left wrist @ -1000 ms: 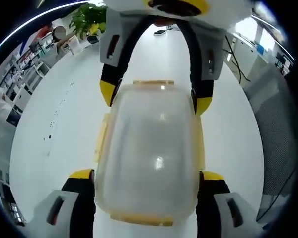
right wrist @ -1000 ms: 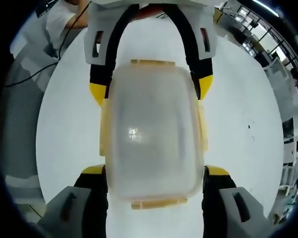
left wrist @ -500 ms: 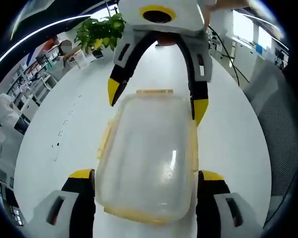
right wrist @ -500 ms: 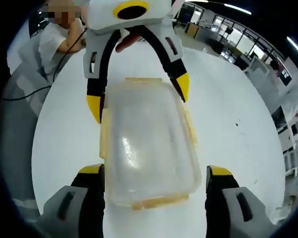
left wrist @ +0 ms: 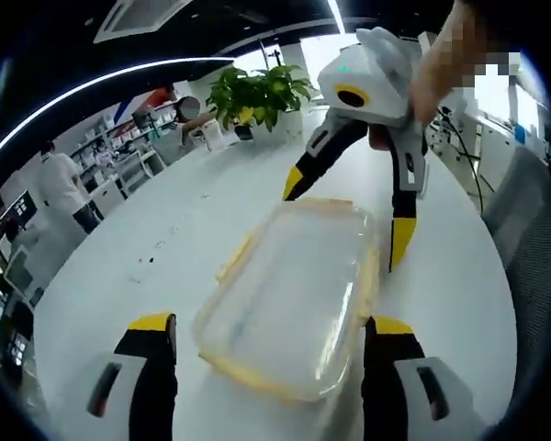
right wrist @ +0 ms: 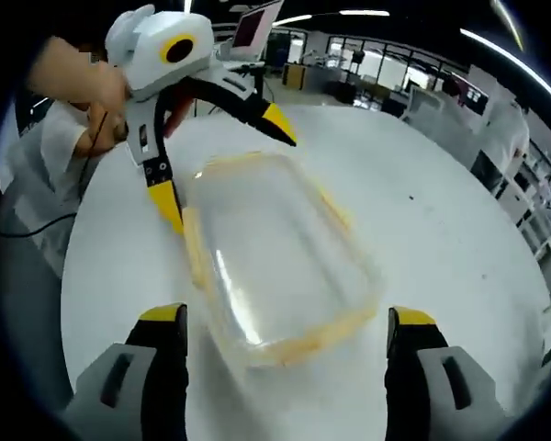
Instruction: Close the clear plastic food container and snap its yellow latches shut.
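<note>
table (left wrist: pixel 165 248): big white round top, carries the container; office shelving and a potted plant (left wrist: pixel 255 90) well behind it.

container (left wrist: pixel 298 303): clear plastic food container with yellow latches, lid down on the base, flat on the table between my two units. Latches (right wrist: pixel 197 248) along the rim look folded flat against the sides — I judge them snapped, can't confirm every one through the fisheye.

left hand-held gripper (left wrist: pixel 266 344): jaws wide, yellow tips apart either side of the container's near end, not touching it that I can see. Nothing held.

right hand-held gripper (right wrist: pixel 285 335): same — jaws spread wide, flanking its own end of the box, empty. It also shows at the far end in the left gripper view, raised and tilted, tips clear of the lid.

why: both units sit at opposite ends, above the box, so I read this as clearing off a closed container, not lining up a press.

writing: no brand, label or text readable on container or grippers.
</note>
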The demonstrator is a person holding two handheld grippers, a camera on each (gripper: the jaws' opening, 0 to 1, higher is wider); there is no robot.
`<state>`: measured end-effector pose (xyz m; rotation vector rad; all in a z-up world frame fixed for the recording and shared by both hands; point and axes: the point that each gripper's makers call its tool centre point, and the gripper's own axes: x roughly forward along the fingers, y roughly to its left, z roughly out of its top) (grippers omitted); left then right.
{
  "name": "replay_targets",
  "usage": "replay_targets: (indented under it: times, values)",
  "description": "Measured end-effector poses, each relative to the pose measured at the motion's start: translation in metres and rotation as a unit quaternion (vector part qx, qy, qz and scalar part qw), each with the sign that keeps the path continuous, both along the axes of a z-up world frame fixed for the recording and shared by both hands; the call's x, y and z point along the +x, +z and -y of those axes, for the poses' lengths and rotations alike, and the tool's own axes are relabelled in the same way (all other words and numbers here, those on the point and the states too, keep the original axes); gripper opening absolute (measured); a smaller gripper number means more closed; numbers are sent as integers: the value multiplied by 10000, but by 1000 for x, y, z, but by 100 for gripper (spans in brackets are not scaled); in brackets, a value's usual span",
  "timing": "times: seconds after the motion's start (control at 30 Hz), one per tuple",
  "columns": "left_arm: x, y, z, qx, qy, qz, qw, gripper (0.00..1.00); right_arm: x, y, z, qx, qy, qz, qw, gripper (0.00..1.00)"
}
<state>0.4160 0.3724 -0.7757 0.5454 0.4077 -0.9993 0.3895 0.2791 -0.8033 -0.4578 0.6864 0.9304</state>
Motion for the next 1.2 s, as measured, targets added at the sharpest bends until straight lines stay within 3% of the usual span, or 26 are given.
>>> replay_targets:
  times: [0.1,0.2,0.23,0.47,0.57,0.73,0.9,1.2]
  values:
    - [-6,-4,-6,-242,260,-37,9994,81,1,3,-3,362,-297,158,9988,88]
    - [-6,-1,-11,-609,540,31,9967,88,1,4,-3,623,-606,334,9957,96]
    - [-9,-3,-13,-714,624,-127,9954,88,-1,6,-4,681,-648,411,9947,99]
    - [-33,-15,-14,-1160,980,-528,9870,87,-19,5,-6,1368,-1174,167,9835,100]
    - [-36,-18,-15,-1184,1068,-475,9861,86,-23,3,-4,1435,-1283,171,9812,100]
    - [-38,-26,-18,-1354,1277,-705,9800,85,-25,2,-3,1480,-1366,161,9794,100]
    - [-35,-19,-25,-1436,1421,-601,9775,86,-25,6,-3,1522,-1420,195,9779,99]
    - [-42,-18,-36,-1531,1598,-682,9728,83,-36,5,0,1507,-1511,140,9769,98]
